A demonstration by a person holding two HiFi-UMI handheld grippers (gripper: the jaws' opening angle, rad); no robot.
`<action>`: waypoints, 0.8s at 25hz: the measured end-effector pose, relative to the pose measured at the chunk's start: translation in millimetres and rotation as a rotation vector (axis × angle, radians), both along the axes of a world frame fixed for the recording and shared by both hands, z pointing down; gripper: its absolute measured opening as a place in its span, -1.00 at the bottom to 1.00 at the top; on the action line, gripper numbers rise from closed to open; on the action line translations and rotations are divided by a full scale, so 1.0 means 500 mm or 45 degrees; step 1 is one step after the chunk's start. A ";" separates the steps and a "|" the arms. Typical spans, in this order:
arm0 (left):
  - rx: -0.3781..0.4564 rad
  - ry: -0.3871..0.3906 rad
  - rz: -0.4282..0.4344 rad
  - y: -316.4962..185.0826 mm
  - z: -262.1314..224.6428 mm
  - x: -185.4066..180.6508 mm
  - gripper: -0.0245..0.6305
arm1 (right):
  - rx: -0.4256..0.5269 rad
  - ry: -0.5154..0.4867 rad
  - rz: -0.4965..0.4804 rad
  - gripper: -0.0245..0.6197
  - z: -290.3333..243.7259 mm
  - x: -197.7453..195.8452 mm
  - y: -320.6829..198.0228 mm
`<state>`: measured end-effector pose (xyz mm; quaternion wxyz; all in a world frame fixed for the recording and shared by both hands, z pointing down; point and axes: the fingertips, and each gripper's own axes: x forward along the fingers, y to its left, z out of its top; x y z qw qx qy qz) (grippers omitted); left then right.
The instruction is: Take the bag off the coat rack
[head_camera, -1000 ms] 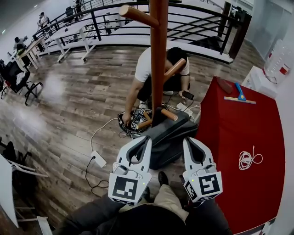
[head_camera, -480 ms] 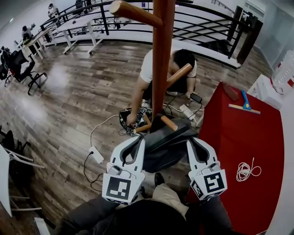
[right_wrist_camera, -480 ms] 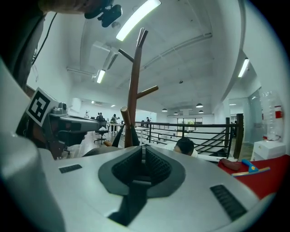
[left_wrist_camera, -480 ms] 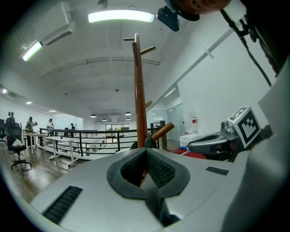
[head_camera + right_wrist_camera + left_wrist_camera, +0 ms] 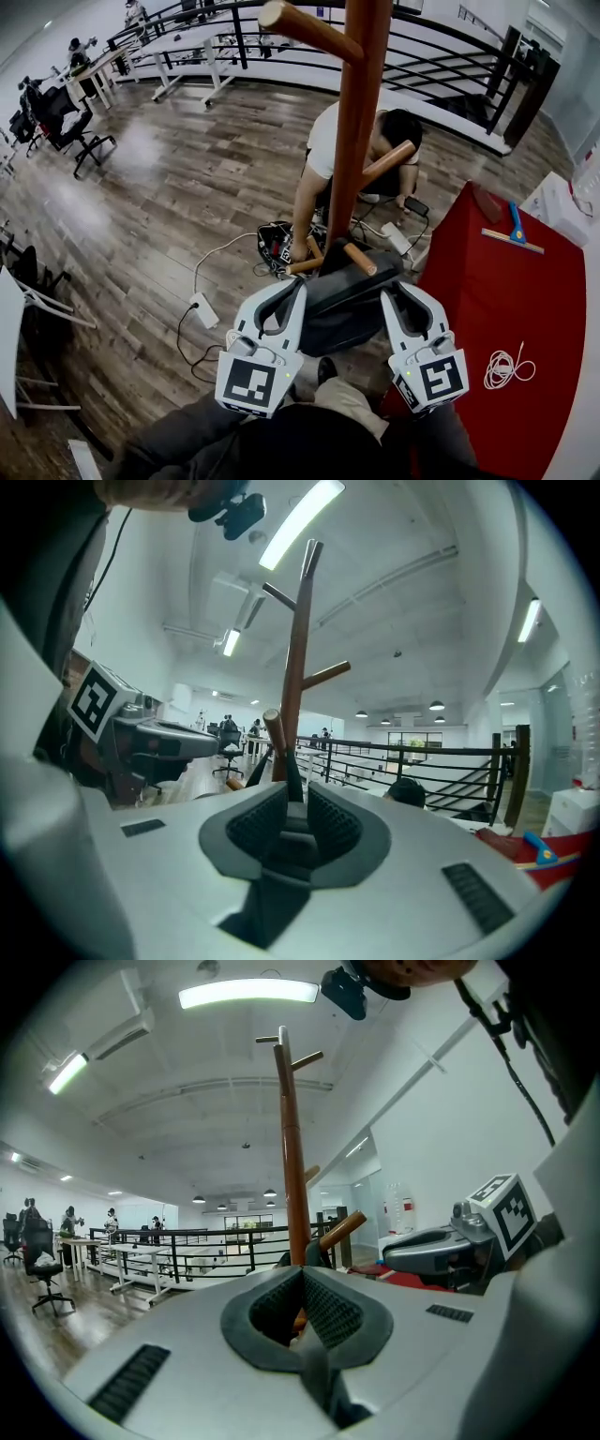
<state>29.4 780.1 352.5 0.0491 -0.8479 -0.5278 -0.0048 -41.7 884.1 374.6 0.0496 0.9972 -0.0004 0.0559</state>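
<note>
Left gripper view gives us the fingers (image 5: 273,1307) of the left gripper (image 5: 300,1275) clenched tight, with a thin grey strip nipped between them that we take for a bit of the bag (image 5: 317,1377). In the right gripper view the fingers (image 5: 335,827) of the right gripper (image 5: 297,794) stand slightly apart and grasp a thicker fold of the same dark fabric. In the head view the two grippers flank the bag (image 5: 342,305), one at each side. It hangs low on the rack (image 5: 356,141), its top caught under a short peg (image 5: 361,259) that slants up over it. We judge the lift not yet made: the bag is on the rack.

Further out, a person (image 5: 323,155) crouches just behind the pole over cables (image 5: 217,258) on the floor, and a red bench (image 5: 525,309) stands to our right.

Our worries come from that upward slant. If we pull toward ourselves before raising the bag clear, it may snag on the peg and drag the rack over, toward us or the person behind it. The left hold looks thin, so the fabric could slip out under the bag's weight and leave it swinging from the right side alone. Lifting one side ahead of the other would twist the top tighter round the peg
</note>
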 end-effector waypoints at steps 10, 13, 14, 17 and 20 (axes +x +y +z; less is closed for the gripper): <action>0.062 0.015 0.036 0.069 -0.021 0.005 -0.90 | -0.147 0.033 -0.166 -0.74 -0.072 0.081 -0.007; 0.092 0.011 0.030 0.082 -0.013 0.010 -0.89 | -0.195 0.020 -0.223 -0.74 -0.065 0.104 -0.020; 0.105 0.007 0.028 0.086 -0.007 0.012 -0.89 | -0.209 0.003 -0.241 -0.74 -0.058 0.110 -0.023; 0.142 -0.011 0.022 0.094 0.012 0.019 -0.89 | -0.240 -0.047 -0.268 -0.72 -0.038 0.125 -0.027; 0.158 -0.048 0.021 0.100 0.025 0.028 -0.86 | -0.229 -0.104 -0.271 -0.66 -0.019 0.138 -0.022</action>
